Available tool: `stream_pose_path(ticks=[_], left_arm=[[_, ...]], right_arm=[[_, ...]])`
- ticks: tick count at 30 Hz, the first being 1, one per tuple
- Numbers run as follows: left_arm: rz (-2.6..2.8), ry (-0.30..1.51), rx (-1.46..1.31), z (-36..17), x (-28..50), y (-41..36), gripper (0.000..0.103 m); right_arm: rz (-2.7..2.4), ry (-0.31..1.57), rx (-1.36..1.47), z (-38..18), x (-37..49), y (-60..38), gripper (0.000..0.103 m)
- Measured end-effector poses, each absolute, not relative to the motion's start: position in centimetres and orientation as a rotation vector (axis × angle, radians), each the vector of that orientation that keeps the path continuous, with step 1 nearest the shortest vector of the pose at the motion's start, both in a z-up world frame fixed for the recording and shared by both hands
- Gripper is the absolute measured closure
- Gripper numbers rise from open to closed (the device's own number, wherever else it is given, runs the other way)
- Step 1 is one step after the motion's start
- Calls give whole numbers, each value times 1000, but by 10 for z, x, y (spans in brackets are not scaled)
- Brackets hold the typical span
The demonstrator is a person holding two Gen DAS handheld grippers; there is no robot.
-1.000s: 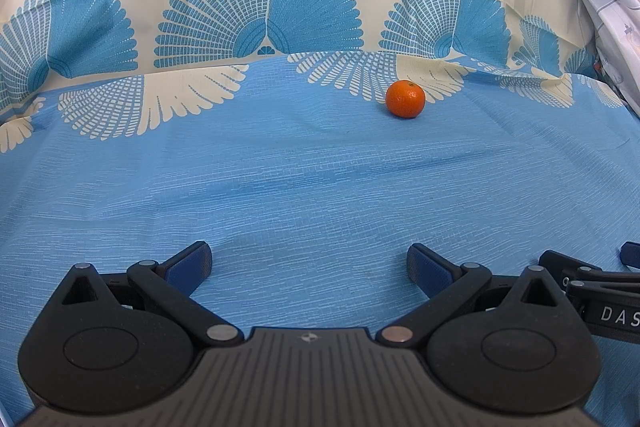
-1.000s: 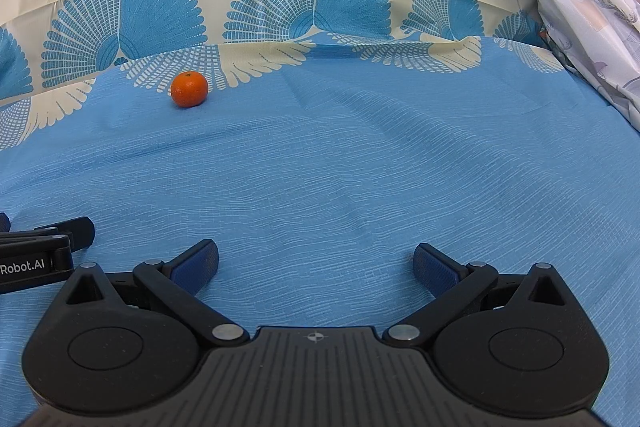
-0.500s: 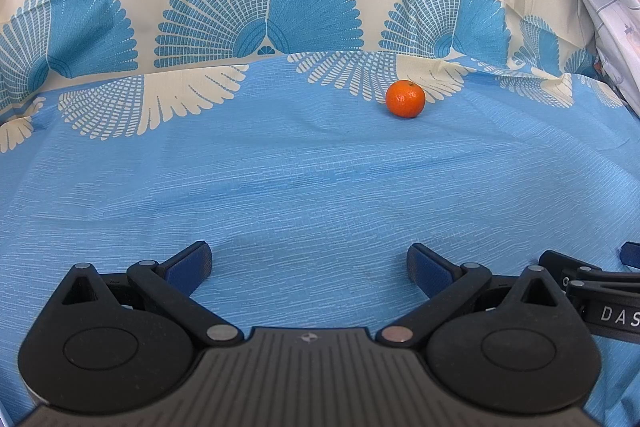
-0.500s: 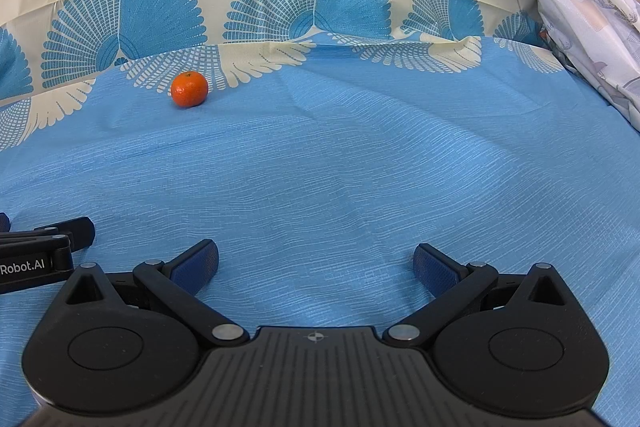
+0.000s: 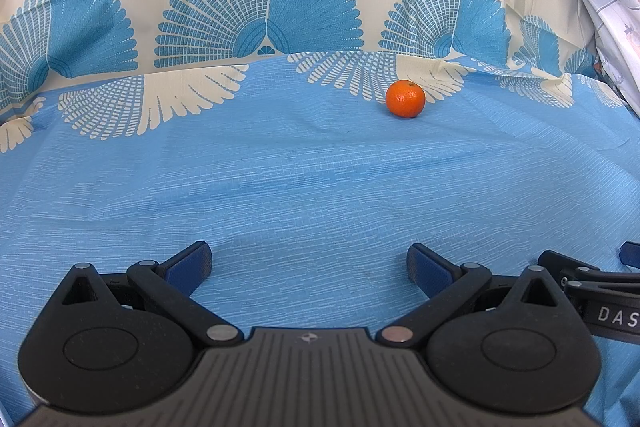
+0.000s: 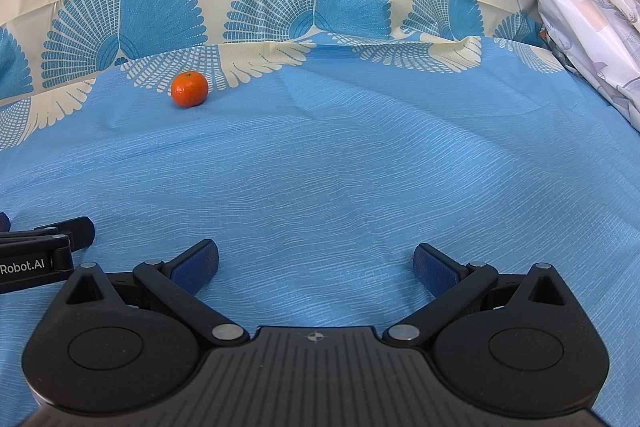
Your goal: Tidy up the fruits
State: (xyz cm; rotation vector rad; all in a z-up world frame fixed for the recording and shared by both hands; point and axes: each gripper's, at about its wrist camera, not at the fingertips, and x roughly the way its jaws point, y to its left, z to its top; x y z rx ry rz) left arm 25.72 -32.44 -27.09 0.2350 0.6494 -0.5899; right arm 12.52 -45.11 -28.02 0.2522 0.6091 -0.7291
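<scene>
On blue cloth [image 5: 320, 187], lone tangerine [image 5: 405, 98], claws spread

One tangerine [image 5: 405, 98], two grippers, one tablecloth [image 5: 320, 179]

Blue cloth [image 5: 320, 187] with cream fan-pattern border; pale printed curtain [image 6: 580, 7] hangs at right.

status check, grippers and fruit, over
Left gripper open, empty. Right gripper open, empty. Orange far ahead on blue cloth, untouched. Path clear.
</scene>
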Motion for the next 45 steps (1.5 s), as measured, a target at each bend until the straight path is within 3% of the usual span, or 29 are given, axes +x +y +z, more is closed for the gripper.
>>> stream_pose_path(ticks=[38, 45], left_arm=[[-578, 649, 243, -271, 257, -329, 0], [-544, 715, 256, -265, 258, -334, 0]], right_arm=[[-733, 609, 267, -279, 127, -454, 0], [-677, 654, 277, -273, 128, -462, 0]])
